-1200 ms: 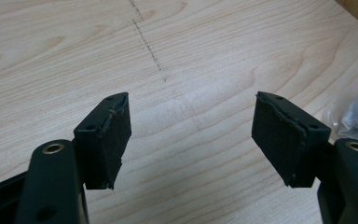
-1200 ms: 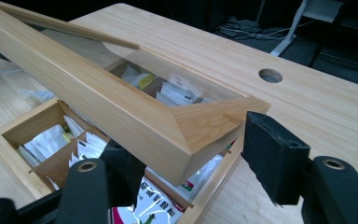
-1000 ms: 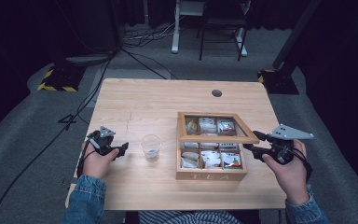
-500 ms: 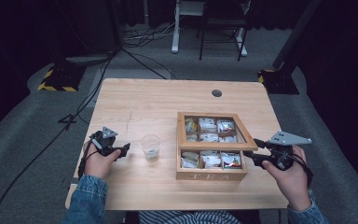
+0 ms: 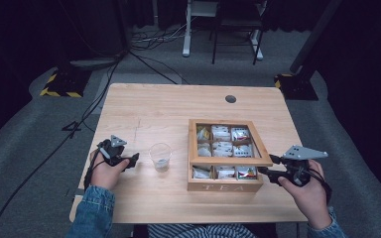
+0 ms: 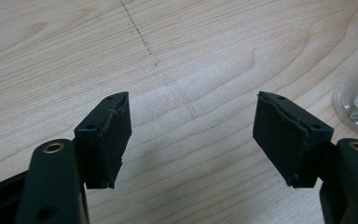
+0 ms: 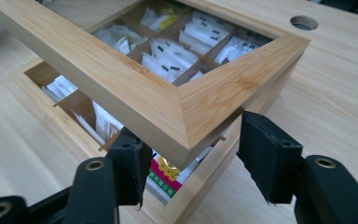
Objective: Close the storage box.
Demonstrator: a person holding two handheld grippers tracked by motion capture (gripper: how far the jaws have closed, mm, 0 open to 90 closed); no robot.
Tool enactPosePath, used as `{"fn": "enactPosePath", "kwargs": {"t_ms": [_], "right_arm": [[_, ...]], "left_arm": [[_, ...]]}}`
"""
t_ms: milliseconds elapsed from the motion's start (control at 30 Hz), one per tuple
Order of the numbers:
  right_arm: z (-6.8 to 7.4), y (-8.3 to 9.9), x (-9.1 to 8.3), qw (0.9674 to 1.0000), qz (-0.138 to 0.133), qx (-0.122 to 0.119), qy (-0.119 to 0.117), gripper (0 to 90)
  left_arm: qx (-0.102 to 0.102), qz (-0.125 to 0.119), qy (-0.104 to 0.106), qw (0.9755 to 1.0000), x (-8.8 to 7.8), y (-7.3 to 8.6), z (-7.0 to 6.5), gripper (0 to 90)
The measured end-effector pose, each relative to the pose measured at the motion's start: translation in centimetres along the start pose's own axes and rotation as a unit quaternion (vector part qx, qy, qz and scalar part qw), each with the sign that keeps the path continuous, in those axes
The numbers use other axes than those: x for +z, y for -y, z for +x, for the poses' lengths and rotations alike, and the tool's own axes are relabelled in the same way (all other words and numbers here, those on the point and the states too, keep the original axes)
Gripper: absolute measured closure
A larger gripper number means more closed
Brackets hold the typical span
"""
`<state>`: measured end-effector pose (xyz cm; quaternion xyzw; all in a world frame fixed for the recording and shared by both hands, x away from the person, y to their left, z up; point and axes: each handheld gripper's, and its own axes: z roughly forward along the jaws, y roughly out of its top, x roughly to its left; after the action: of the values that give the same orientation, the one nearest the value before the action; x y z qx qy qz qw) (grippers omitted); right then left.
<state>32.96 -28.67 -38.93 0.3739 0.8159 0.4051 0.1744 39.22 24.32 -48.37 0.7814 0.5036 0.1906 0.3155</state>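
A wooden tea box (image 5: 224,186) marked TEA stands on the right half of the table, with tea bags (image 7: 186,46) in its compartments. Its windowed lid (image 7: 135,88) hangs slightly raised over the box front. My right gripper (image 5: 268,165) is at the box's front right corner and stands open. In the right gripper view the lid's corner sits between the jaws (image 7: 191,154), one jaw reaching under it. A clear plastic cup (image 5: 160,157) stands left of the box. Further left, my left gripper (image 5: 133,161) rests low over bare wood, open and empty (image 6: 193,135), with the cup's rim (image 6: 356,100) at its right.
The wooden table (image 5: 168,106) has a round cable hole (image 5: 230,99) at the back right. Bare wood lies behind the cup and the box. Beyond the table are dark floor, cables and a stand base (image 5: 59,85).
The lid has come down from a steeper tilt to just above the box. My right gripper has dropped with it, toward the table's front. The left gripper has stayed put.
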Motion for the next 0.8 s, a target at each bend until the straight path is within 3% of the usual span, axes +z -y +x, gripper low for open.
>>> {"fn": "enactPosePath", "kwargs": {"t_ms": [800], "right_arm": [[0.3, 1.5, 1.1, 0.9989, 0.044, -0.005, -0.019, 44.4]], "left_arm": [[0.002, 0.025, -0.001, 0.9997, 0.9, 0.4, 0.3, 28.8]]}}
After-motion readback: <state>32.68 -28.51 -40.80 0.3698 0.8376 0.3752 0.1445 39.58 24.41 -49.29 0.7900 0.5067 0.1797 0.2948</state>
